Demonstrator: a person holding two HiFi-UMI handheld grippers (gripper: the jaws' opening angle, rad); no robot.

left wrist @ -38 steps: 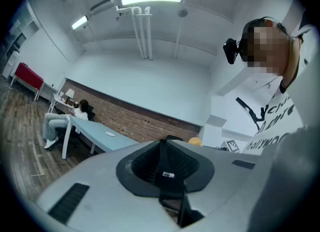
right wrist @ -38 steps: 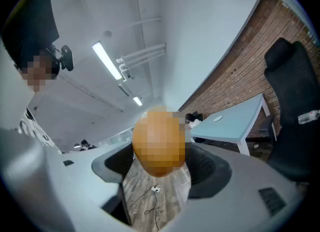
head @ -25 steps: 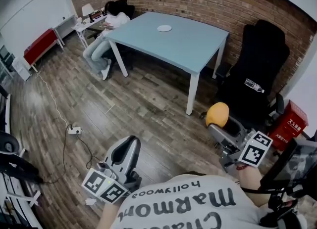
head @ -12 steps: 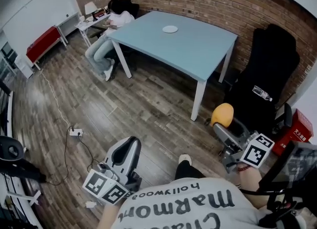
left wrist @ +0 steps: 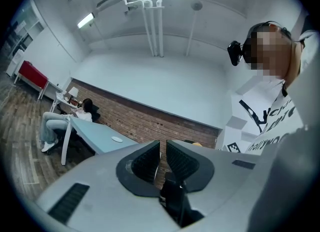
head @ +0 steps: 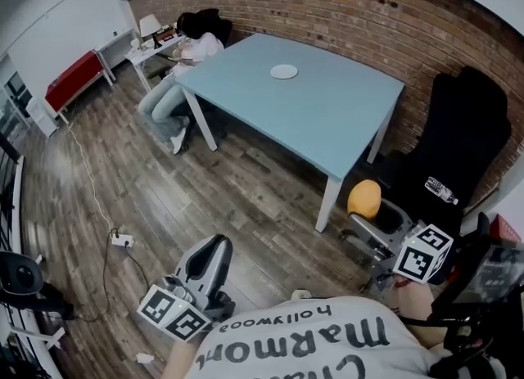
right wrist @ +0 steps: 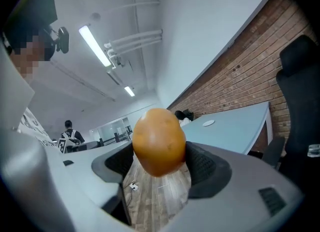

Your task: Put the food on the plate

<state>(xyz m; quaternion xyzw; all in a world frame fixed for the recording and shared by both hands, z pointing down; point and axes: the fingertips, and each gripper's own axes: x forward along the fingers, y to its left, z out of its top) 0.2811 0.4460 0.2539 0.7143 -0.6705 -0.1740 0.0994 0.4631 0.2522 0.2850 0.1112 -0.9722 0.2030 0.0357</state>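
Light-blue table, seated person at its far corner, brick wall, black chair — wood floor.

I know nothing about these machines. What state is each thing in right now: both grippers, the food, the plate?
right gripper: shut on the round orange food.
round orange food: held up in the air, not yet on the plate.
left gripper: jaws nearly together, nothing between them.
plate: empty, lying on the blue table.
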